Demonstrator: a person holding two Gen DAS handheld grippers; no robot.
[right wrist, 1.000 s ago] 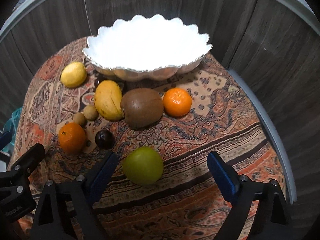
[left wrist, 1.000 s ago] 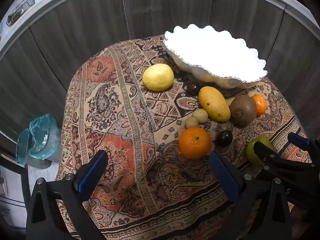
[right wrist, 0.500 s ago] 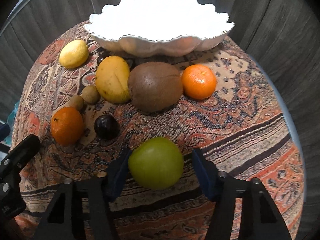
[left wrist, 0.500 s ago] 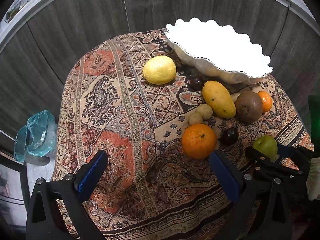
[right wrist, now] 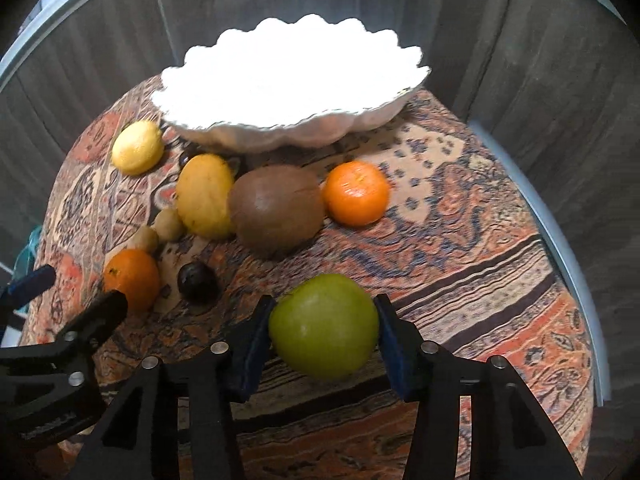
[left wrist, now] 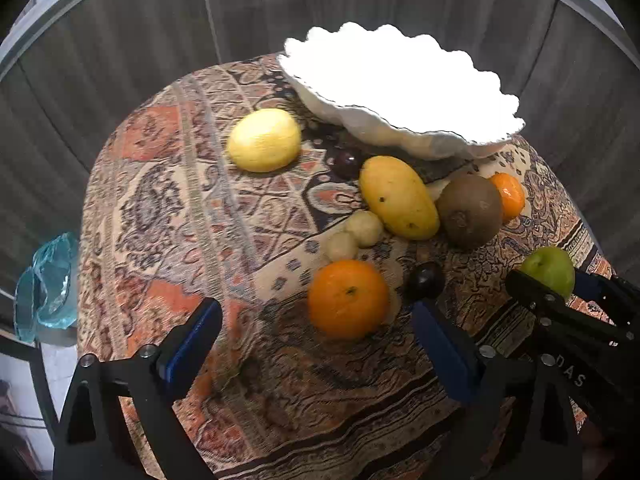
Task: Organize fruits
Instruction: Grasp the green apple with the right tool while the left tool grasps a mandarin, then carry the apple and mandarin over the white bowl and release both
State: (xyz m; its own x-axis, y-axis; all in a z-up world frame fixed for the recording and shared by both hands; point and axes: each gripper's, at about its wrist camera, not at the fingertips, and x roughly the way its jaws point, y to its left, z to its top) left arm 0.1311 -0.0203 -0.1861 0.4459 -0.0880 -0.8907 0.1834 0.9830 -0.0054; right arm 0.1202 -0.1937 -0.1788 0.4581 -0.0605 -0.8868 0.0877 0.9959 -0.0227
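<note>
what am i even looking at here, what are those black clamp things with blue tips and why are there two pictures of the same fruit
Those black clamps are two-finger grippers that a person holds, one in each hand. Each carries a wide-angle camera looking along its fingers, so you get two views of one table.

The left gripper appears at the bottom of its own picture. Its jaws stand wide with nothing between them and are closing a little, just short of an orange.

The right gripper is shut on a green apple, its blue pads against both sides.

On the patterned cloth lie a lemon, a mango, a brown kiwi-like fruit, a second orange, two small pale fruits and dark round ones. Behind stands a white scalloped bowl; its inside is too bright to read.
</note>
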